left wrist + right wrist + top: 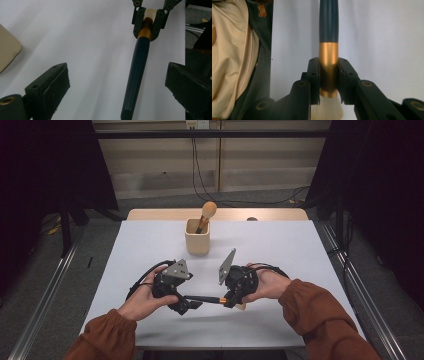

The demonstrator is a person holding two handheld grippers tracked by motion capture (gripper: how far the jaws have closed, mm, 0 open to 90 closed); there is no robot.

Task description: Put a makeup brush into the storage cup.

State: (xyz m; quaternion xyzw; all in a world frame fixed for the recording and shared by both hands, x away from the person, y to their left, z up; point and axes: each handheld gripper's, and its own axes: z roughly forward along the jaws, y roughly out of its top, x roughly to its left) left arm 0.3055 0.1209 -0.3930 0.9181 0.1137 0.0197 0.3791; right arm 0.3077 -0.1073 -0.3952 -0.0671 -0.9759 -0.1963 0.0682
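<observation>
A makeup brush with a dark blue handle, gold ferrule and white bristles hangs level just above the white table. My right gripper is shut on the gold ferrule. My left gripper faces it, open. The handle's free end lies between its wide-apart jaws, touching neither. The right gripper shows at the top of the left gripper view, clamped on the ferrule.
A beige square cup stands behind the grippers at the table's middle, with a tan-headed brush upright in it. Its corner shows at the left of the left gripper view. A person's clothing is close at the left.
</observation>
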